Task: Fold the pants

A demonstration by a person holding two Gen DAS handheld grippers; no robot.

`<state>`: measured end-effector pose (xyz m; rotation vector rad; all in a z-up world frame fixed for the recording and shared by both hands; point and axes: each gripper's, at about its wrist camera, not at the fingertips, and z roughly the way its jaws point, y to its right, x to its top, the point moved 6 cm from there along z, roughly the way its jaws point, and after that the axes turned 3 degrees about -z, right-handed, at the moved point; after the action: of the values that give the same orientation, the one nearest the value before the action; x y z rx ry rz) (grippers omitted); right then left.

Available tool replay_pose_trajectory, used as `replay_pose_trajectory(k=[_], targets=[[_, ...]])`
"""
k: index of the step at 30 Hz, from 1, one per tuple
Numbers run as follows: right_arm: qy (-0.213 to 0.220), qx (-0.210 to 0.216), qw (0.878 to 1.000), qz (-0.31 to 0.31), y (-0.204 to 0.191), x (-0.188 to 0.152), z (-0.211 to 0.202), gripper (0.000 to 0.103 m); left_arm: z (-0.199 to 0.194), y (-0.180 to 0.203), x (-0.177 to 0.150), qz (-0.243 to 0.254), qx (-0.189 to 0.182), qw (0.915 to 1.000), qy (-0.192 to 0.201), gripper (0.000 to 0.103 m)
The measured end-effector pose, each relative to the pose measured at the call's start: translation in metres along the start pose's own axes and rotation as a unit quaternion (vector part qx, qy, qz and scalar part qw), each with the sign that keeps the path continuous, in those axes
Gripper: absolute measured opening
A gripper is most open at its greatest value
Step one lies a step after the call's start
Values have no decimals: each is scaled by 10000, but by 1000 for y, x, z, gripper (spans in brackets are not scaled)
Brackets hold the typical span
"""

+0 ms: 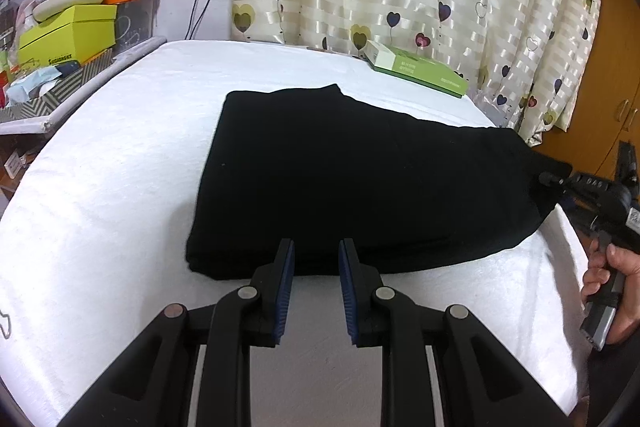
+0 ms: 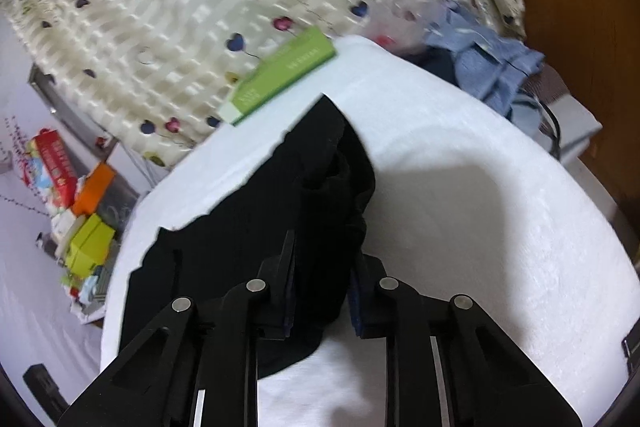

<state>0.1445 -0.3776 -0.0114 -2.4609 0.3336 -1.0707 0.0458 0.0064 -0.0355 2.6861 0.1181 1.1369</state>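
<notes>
— While the right gripper (image 2: 322,291) has a bunch of black cloth pinched between its jaws, where does the rest of the pants (image 1: 340,179) lie?

— Flat on the white-covered bench (image 1: 120,187), already doubled into a thick dark slab. The right end is lifted off the cover where that gripper holds it; the left end rests squarely, its near edge just ahead of the left gripper (image 1: 316,267).

— And the left one?

— Its jaws stand partly apart with nothing between them, just short of the pants' near edge.

— How will the cloth handle, do you think?

— Soft and limp, I'd judge, and light. It sags from the held end and bunches into rolls in the right wrist view. It won't keep a crease by itself, and several layers stacked may slide over each other. Black on black hides the seams, so the layer edges are hard to read.

— Where would you take hold?

— At the corners or along a folded edge, catching all layers at once. A pinch in the middle would only lift a peak.

— Count for me.

— One pair of pants. Two grippers. One hand (image 1: 612,283) visible, wrapped round the right gripper's handle. One flat green box (image 1: 420,69) at the far edge of the bench, well apart from the pants.
</notes>
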Motion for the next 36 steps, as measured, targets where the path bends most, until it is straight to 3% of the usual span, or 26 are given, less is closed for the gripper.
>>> replay_pose_trajectory(k=[12,21,30,36], targets=[[215,749,9918,-1009,-103,25,-21,20,-16,-34,4,-357,186,9991,155,23],[62,1276,9736,-1892,-191,12,-16,20,-26,-65,5,-664,345,9969,260,23],[-524,1697,9479,-2646,-264,-45,19,20,-39,-95,3,-924,539,9936,364,23],[-1155,1765,9245,-3176,-290,-113,52,20,-43,-110,-3,-1097,632,9913,366,23]])
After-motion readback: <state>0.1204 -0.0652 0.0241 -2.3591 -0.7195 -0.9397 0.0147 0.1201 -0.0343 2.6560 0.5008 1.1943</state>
